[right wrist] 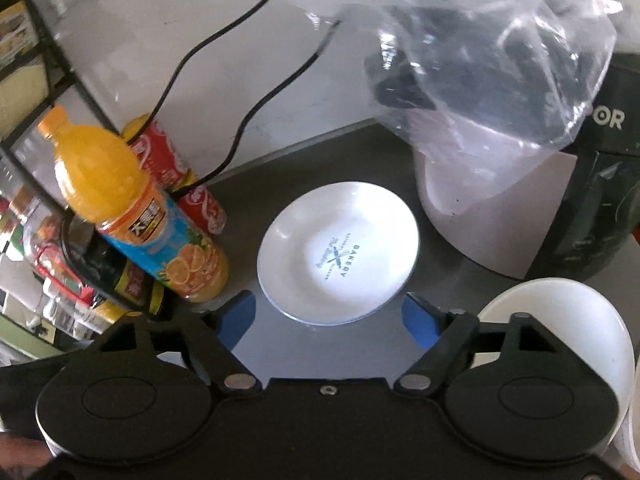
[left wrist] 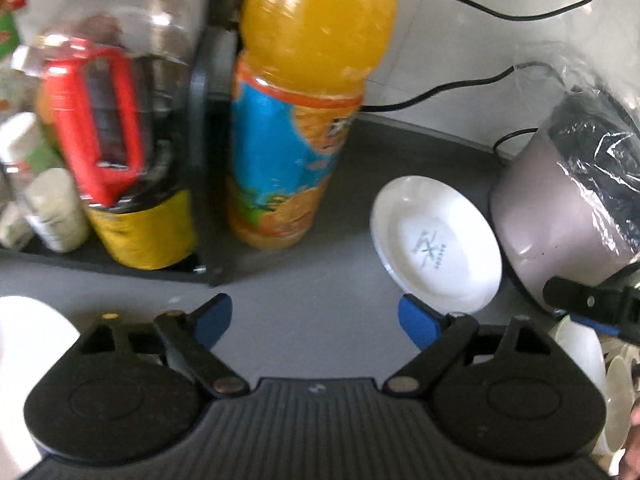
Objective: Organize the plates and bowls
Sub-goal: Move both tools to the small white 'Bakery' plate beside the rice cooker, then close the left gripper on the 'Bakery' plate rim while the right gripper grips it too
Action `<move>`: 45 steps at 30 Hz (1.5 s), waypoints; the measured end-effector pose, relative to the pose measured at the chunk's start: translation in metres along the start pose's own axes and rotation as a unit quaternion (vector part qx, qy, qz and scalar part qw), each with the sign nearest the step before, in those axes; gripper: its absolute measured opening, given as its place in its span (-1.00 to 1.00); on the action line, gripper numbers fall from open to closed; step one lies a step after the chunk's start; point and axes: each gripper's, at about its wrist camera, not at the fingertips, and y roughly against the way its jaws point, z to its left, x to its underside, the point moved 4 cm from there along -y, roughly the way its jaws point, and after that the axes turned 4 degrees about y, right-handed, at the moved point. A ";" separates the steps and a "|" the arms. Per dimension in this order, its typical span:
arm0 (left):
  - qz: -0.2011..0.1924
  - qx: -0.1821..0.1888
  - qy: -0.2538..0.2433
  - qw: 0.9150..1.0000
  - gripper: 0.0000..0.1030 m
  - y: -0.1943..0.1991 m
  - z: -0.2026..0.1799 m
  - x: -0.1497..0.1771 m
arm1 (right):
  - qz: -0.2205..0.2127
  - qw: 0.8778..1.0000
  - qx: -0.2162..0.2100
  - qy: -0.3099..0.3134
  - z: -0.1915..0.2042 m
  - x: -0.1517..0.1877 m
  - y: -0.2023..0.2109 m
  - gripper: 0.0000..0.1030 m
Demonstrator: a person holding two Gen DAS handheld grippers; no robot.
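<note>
Item: small white plate (right wrist: 338,254), printed "BAKERY" mark at centre. Flat on grey counter (right wrist: 436,276), centre of right wrist frame; centre right in left wrist frame (left wrist: 436,244). Not held, not touched.

Right gripper (right wrist: 330,314): fingers spread, nothing between them; plate's near rim just ahead of blue tips. Pointed steeply down at plate.

Left gripper (left wrist: 316,320): fingers released, empty, over bare counter at lower centre; right blue tip at plate's lower left edge, contact not clear.

Other crockery: white bowl (right wrist: 576,320), lower right of right wrist frame, partly behind gripper body.

Neighbours: orange juice bottle (right wrist: 132,208), left of plate, upright; red can (right wrist: 176,176) behind it; appliance under clear plastic bag (right wrist: 492,80), upper right, near plate's far rim; black cables along wall.

Risks, judged: shallow rim offering little to pinch, so slip or scrape across counter on closing; wide sweep leftward likely to topple bottle; both grippers converging on one plate, tips liable to collide.
</note>
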 end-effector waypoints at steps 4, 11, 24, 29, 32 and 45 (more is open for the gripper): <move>-0.003 -0.002 -0.026 1.000 0.65 -0.025 -0.014 0.001 | -0.002 1.000 0.010 0.006 -0.002 0.000 -0.006 0.43; 0.024 0.002 -0.016 1.000 0.30 -0.057 -0.026 0.009 | 0.014 1.000 0.007 0.017 -0.009 0.005 -0.020 0.19; 0.024 0.013 0.003 1.000 -0.06 -0.085 -0.051 0.007 | 0.048 0.997 0.024 0.046 -0.015 0.014 -0.053 -0.05; 0.038 0.020 0.011 0.999 -0.20 -0.097 -0.053 0.009 | 0.058 0.997 0.027 0.052 -0.014 0.014 -0.060 -0.05; 0.045 0.034 0.017 0.998 -0.47 -0.100 -0.054 0.008 | 0.062 0.996 0.027 0.057 -0.013 0.012 -0.062 -0.05; 0.047 -0.009 -0.036 0.998 -0.65 -0.079 -0.047 0.018 | 0.074 0.994 0.015 0.081 -0.009 0.013 -0.064 -0.04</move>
